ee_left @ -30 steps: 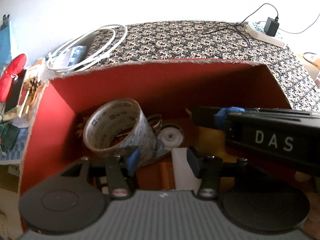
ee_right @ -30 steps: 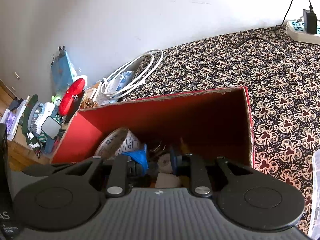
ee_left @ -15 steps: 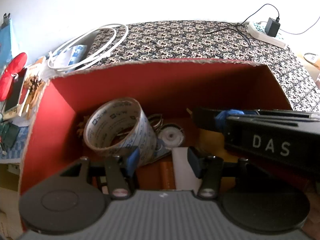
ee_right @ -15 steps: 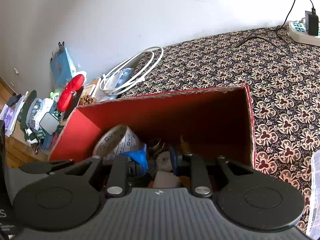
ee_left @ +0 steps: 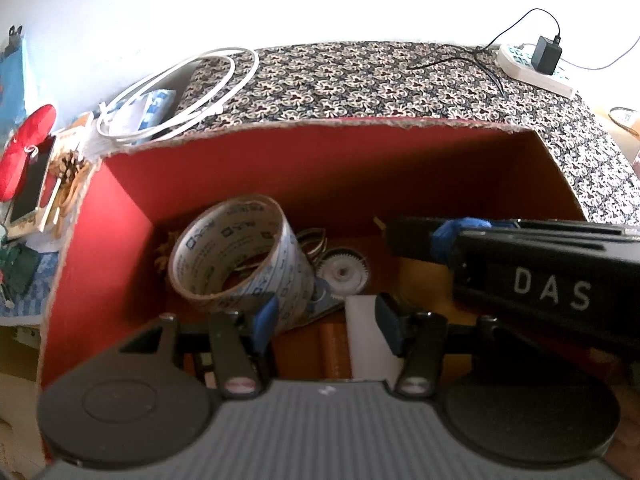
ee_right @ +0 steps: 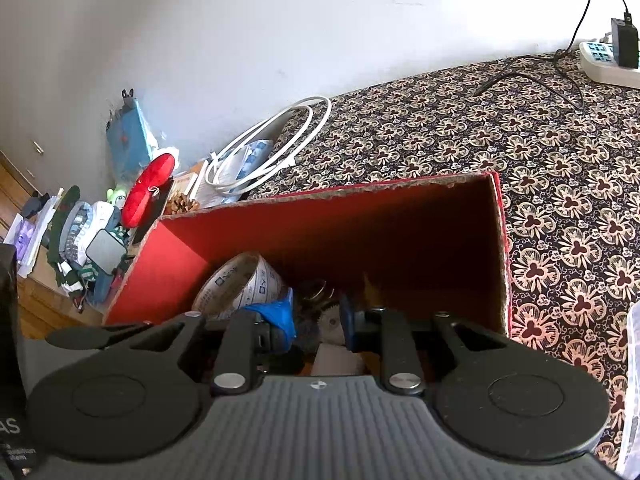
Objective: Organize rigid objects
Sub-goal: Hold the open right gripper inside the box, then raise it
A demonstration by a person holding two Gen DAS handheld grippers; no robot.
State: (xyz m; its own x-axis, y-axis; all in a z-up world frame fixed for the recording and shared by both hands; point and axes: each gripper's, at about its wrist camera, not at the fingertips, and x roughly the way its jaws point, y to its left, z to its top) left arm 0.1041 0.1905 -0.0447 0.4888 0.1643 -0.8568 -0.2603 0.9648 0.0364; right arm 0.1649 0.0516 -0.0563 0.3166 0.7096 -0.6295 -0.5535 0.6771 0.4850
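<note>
A red cardboard box [ee_left: 320, 168] [ee_right: 360, 220] stands open on the patterned cloth. Inside it lie a printed tape roll [ee_left: 240, 256] [ee_right: 240, 280] on its side, metal rings [ee_left: 314, 242], a white gear [ee_left: 342, 272] and a white block [ee_left: 364, 332]. My left gripper [ee_left: 326, 316] hangs open over the box's near part, its left pad beside the tape roll. My right gripper [ee_right: 318, 316] reaches into the box from the right, also seen as a black body [ee_left: 540, 276] in the left wrist view. Its jaws are closing, with a gap left and nothing seen between them.
A coiled white cable [ee_left: 180, 96] [ee_right: 272, 144] lies behind the box's left corner. A red oval thing [ee_left: 24, 148] [ee_right: 148, 188] and clutter sit at the left. A power strip with a black charger [ee_left: 544, 64] [ee_right: 616, 56] lies at the far right on the patterned cloth [ee_right: 520, 128].
</note>
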